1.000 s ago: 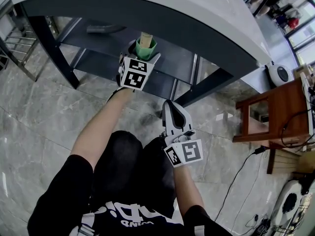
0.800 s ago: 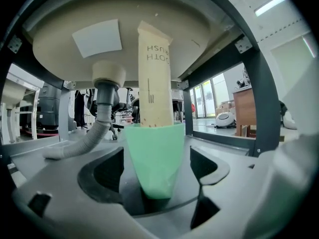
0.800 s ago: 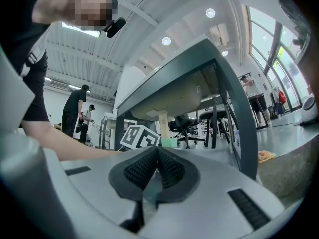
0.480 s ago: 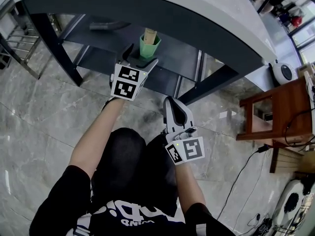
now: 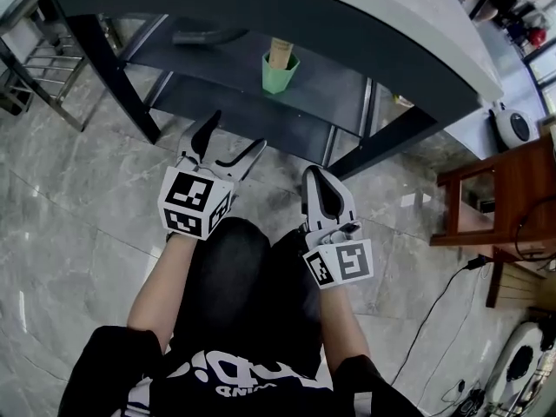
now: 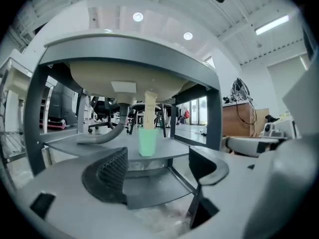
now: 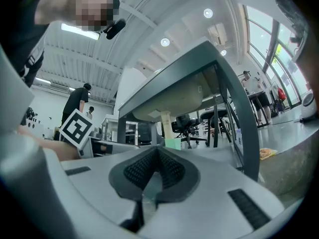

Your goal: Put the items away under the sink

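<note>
A green cup (image 5: 278,72) with a tan tube standing in it sits upright on the grey shelf (image 5: 330,85) under the sink. The left gripper view shows the same cup (image 6: 147,141) ahead on the shelf (image 6: 99,144), beyond the jaws. My left gripper (image 5: 228,143) is open and empty, drawn back from the shelf over the floor. My right gripper (image 5: 324,191) is shut with nothing in it, held low near my knees. The cup's green rim (image 7: 173,143) peeks over the shut pads in the right gripper view.
A grey drain hose (image 5: 207,35) lies on the shelf's left part. A lower shelf (image 5: 252,120) sits beneath. Dark legs (image 5: 117,76) frame the sink stand. A wooden stool (image 5: 495,198) stands to the right, a metal rack (image 5: 35,68) to the left.
My left gripper has let go of the green cup and pulled back from the shelf toward me, jaws open. The cup stays standing on the shelf. The right gripper has barely moved.
</note>
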